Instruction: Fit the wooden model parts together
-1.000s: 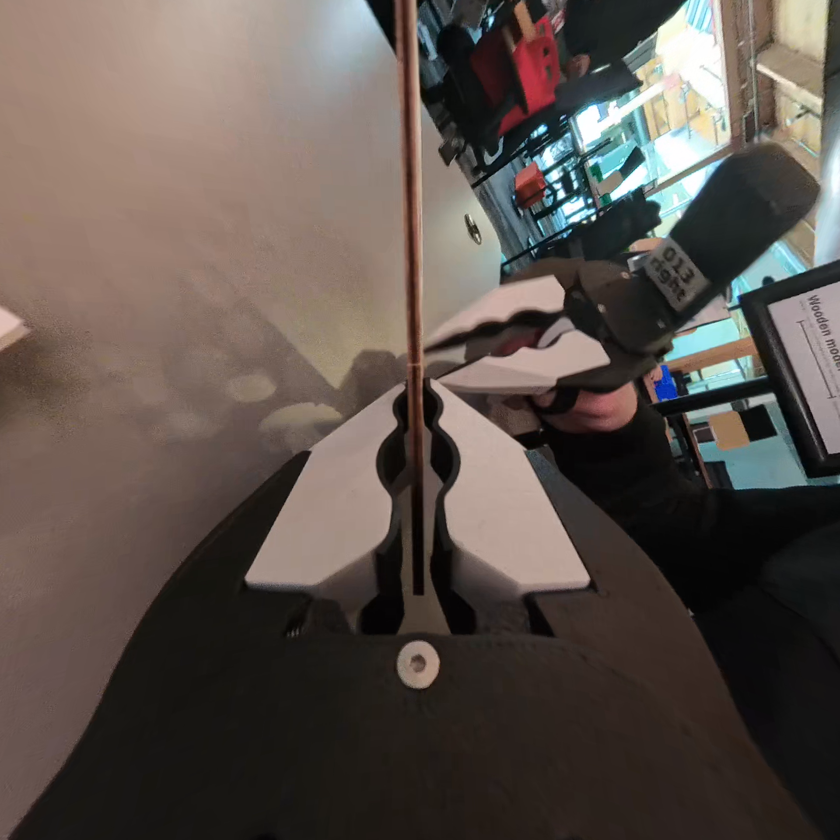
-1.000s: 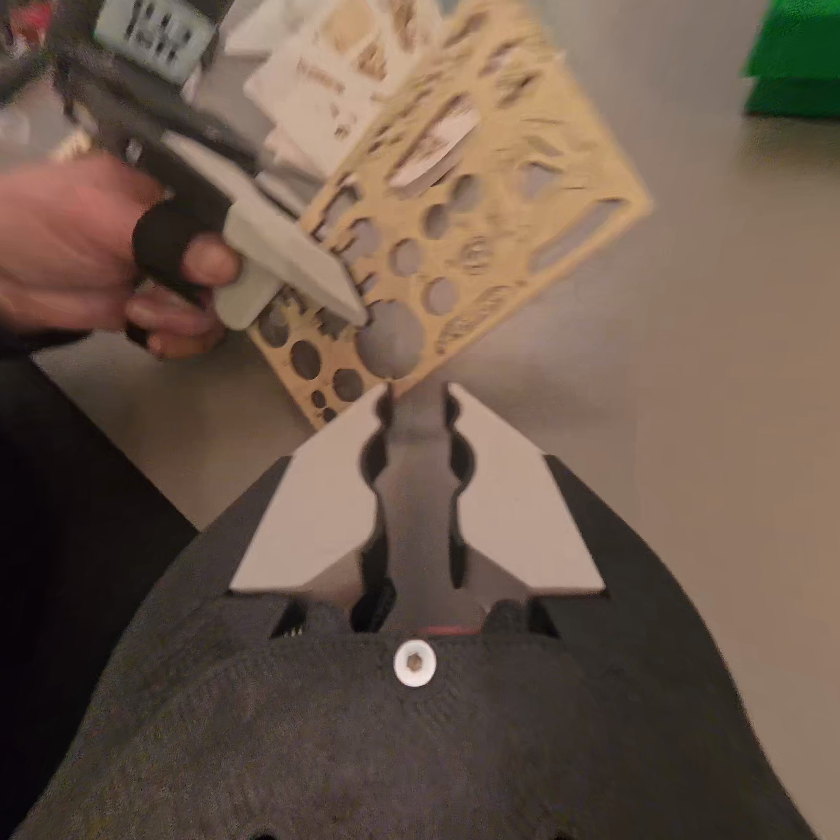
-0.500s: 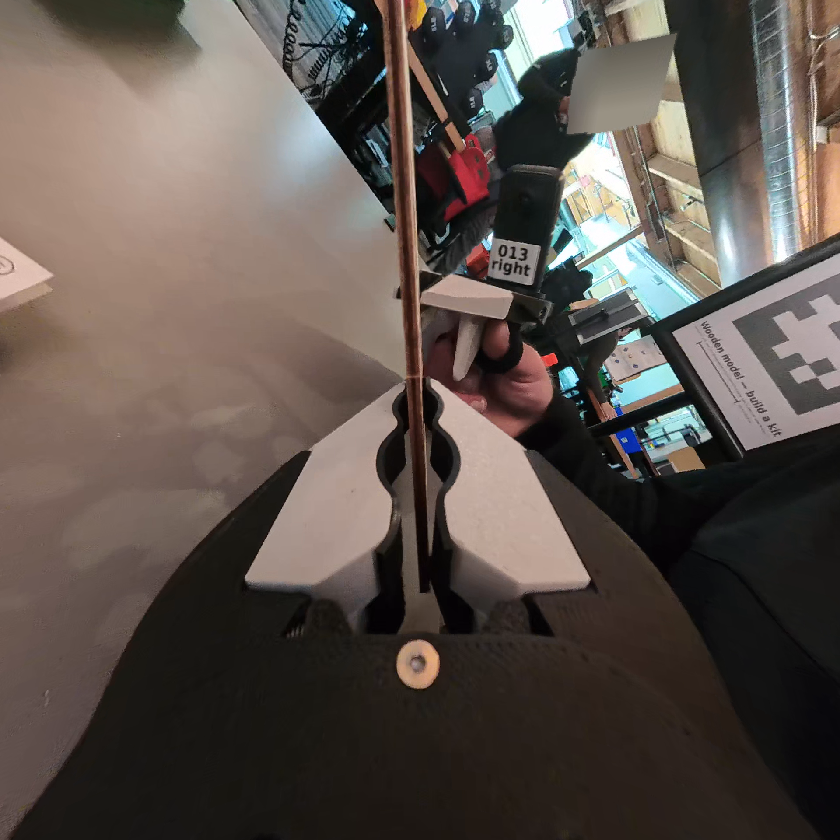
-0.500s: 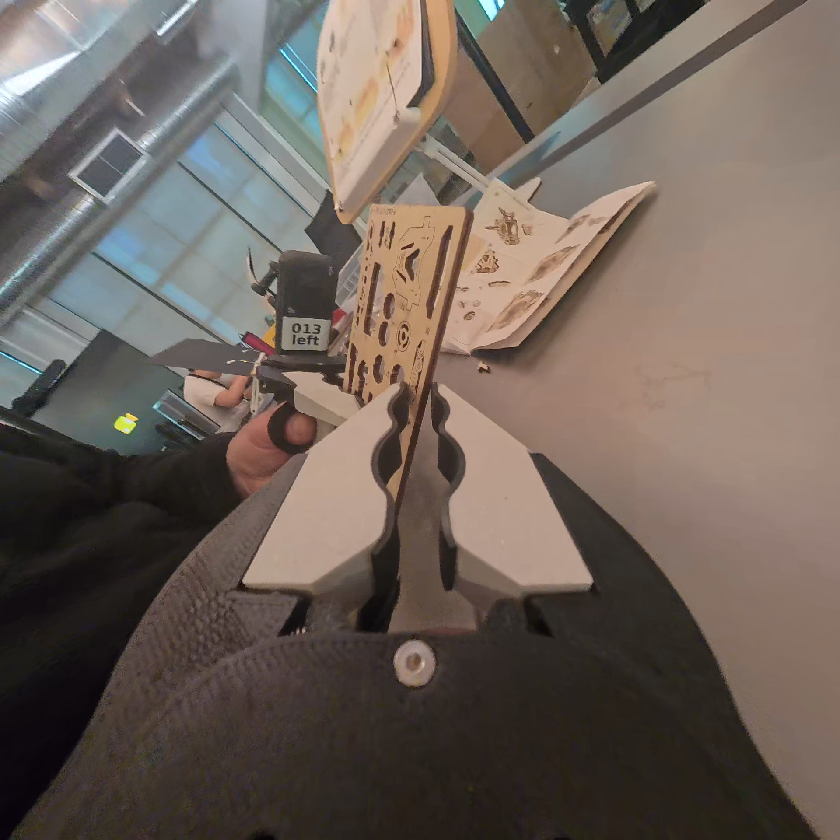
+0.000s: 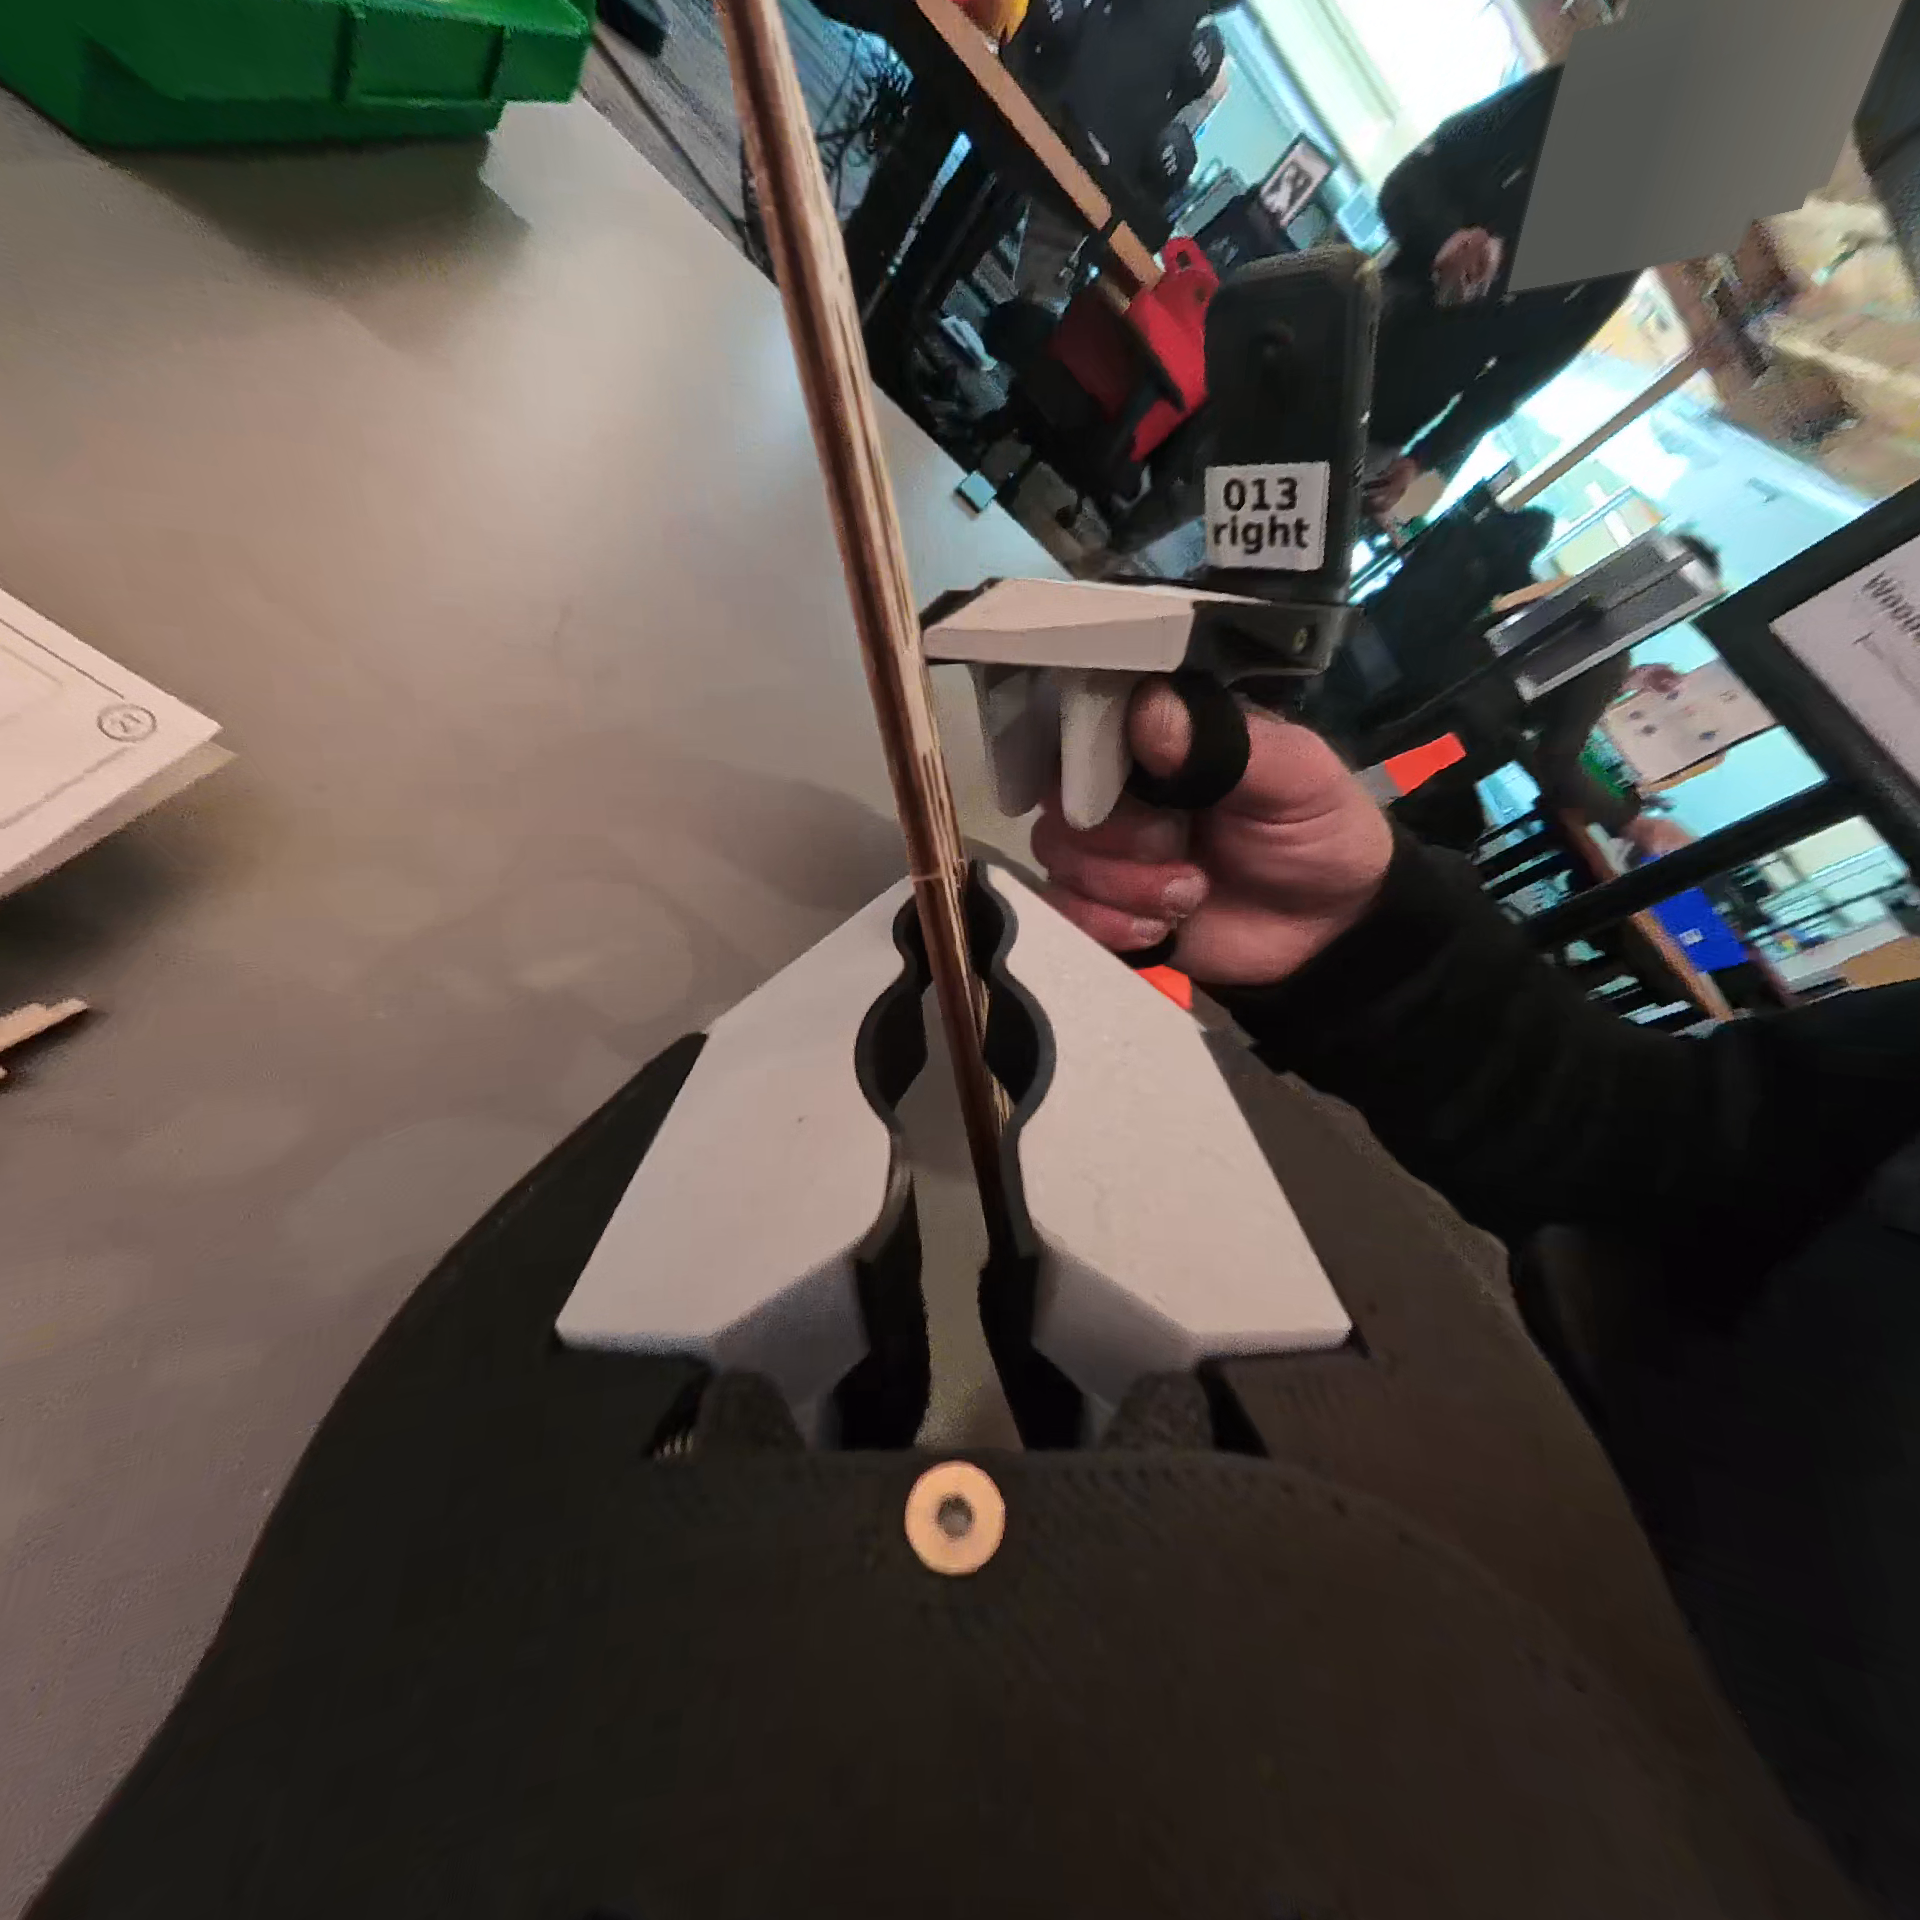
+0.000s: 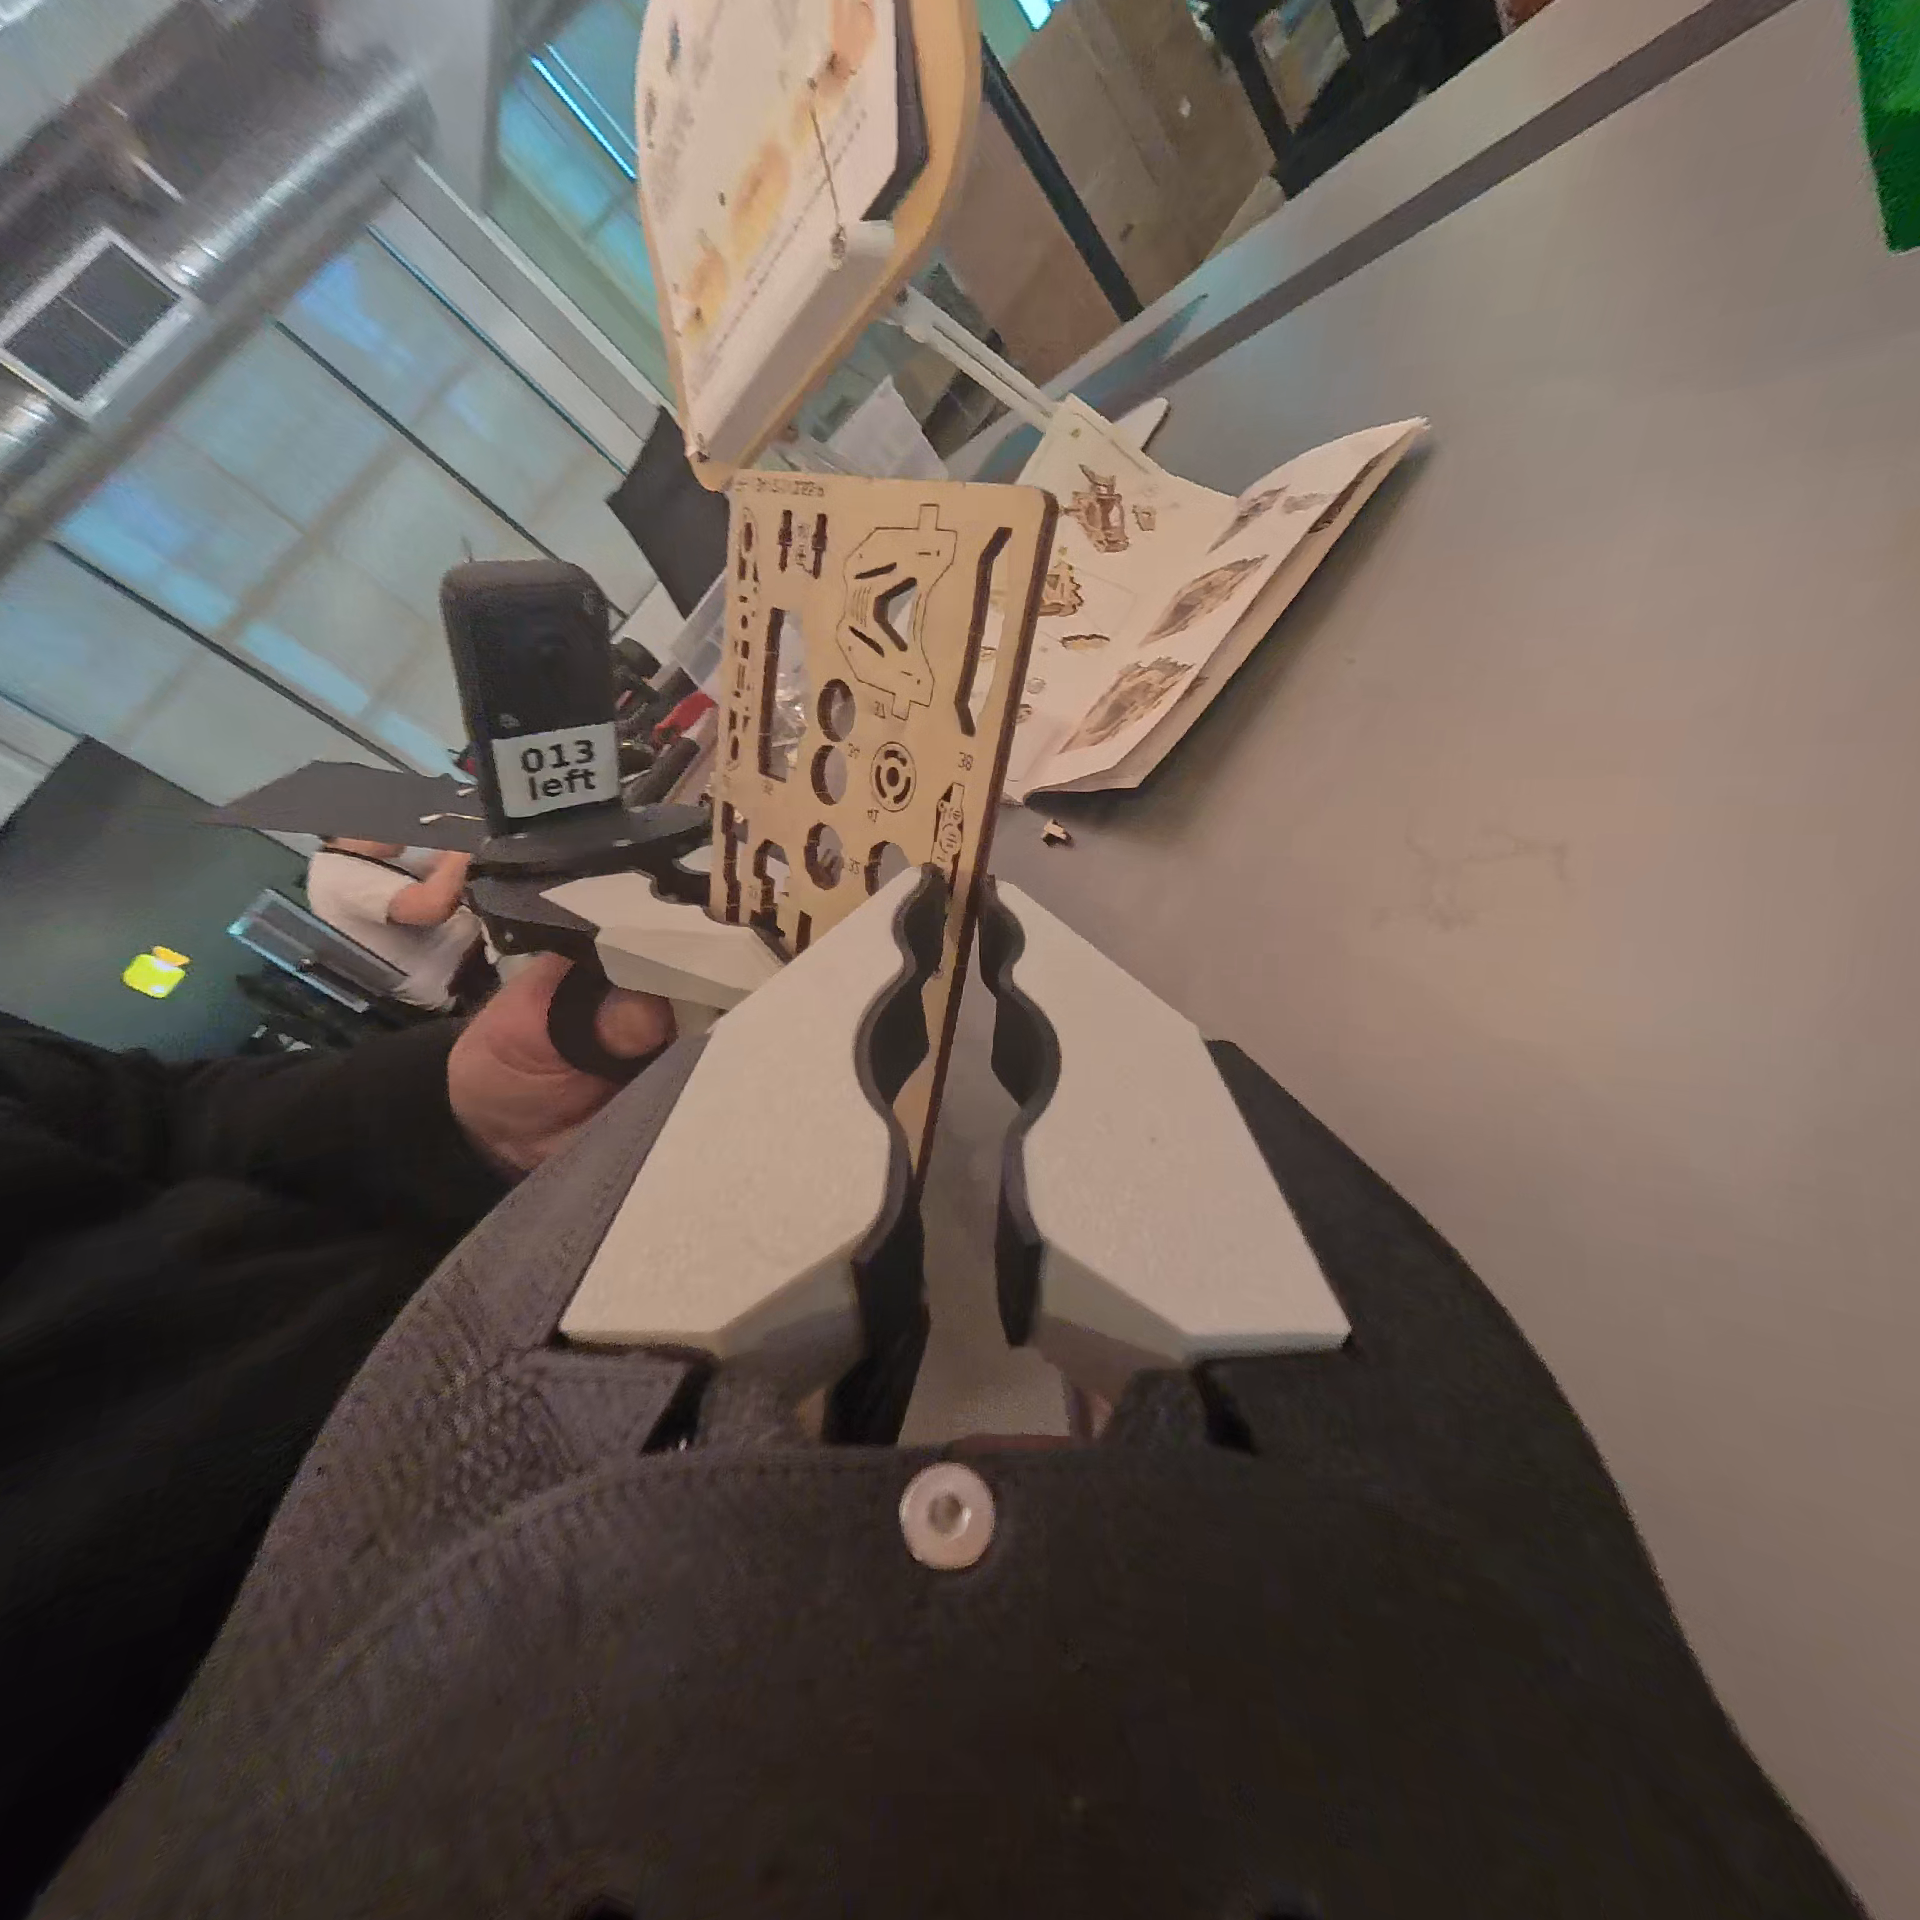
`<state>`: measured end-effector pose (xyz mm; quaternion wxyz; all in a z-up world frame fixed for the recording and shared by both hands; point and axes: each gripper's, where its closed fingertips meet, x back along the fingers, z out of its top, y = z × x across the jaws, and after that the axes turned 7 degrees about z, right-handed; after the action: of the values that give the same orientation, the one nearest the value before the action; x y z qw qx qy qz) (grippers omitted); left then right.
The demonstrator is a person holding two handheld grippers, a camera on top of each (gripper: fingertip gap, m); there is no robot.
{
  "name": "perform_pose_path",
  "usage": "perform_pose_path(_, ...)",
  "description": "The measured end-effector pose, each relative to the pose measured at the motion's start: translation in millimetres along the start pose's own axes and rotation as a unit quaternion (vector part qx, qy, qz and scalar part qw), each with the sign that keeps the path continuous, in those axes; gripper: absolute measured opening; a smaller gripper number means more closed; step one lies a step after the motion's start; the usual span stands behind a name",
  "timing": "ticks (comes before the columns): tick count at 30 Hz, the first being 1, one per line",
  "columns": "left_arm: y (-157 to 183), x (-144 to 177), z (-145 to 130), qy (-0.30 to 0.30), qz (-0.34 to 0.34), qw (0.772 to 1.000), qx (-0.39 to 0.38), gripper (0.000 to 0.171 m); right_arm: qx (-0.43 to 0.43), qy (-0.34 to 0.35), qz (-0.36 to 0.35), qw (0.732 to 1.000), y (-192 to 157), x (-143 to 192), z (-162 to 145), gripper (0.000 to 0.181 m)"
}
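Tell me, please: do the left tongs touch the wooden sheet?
Touching. The left wrist view shows the wooden sheet running between the left tongs and lying against the inner pad of one finger.

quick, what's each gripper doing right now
left gripper: jaws narrowed around the edge of the wooden parts sheet, small gap on one side.
right gripper: jaws around the same sheet's edge, not clamped; gap on one side.

Table: we see a matte grey tabletop, softly lit.
Windows: tall glass panes give us pale daylight.
Ceiling: silver ducts.
Background: black metal shelving, blurred people.
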<state>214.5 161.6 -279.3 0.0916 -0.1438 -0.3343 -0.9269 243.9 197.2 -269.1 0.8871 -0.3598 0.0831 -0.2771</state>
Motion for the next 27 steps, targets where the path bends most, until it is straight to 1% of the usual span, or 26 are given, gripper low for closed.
perform_pose_path(2,-3.8,-0.1,-1.6,-0.005,0.015,1.000,-0.014,0.002,0.011,-0.010,-0.022,1.000,3.0,-2.3,-2.0,0.004)
perform_pose_path(3,-5.2,0.3,-2.7,-0.004,0.019,1.000,-0.022,0.002,0.004,-0.010,-0.018,1.000,3.4,-3.7,-2.8,0.004)
perform_pose_path(5,-7.3,1.5,-6.3,-0.008,0.003,1.000,-0.009,0.002,-0.017,-0.015,0.012,1.000,2.9,-5.8,-5.6,0.004)
perform_pose_path(9,-1.2,5.3,-4.0,0.005,-0.039,0.999,0.016,0.002,-0.033,-0.005,0.070,0.997,-5.9,-7.0,-0.4,0.004)
perform_pose_path(10,1.4,6.0,-2.5,0.010,-0.053,0.998,0.024,0.002,-0.039,0.007,0.085,0.996,-9.2,-7.9,2.7,0.003)
perform_pose_path(11,4.1,5.4,-4.4,0.000,-0.065,0.997,0.029,0.002,-0.049,0.009,0.097,0.994,-11.1,-9.1,3.3,0.003)
perform_pose_path(15,5.2,6.7,-3.8,0.005,-0.071,0.997,0.037,0.002,-0.036,0.001,0.101,0.994,-14.1,-11.2,4.5,0.003)
perform_pose_path(17,6.3,6.3,-6.4,-0.002,-0.069,0.997,0.026,0.002,-0.040,-0.004,0.108,0.993,-14.7,-11.0,3.0,0.003)
perform_pose_path(20,4.7,4.2,-8.4,-0.009,-0.056,0.998,0.014,0.002,-0.008,-0.009,0.074,0.997,-12.0,-12.7,2.9,0.003)
perform_pose_path(22,2.8,0.7,-13.6,-0.024,-0.038,0.999,-0.006,0.003,0.013,-0.018,0.039,0.999,-7.4,-15.5,0.4,0.004)
perform_pose_path(27,2.3,-4.5,-20.8,-0.042,-0.018,0.998,-0.034,0.004,0.046,-0.039,-0.019,0.998,-1.8,-18.8,-2.8,0.004)
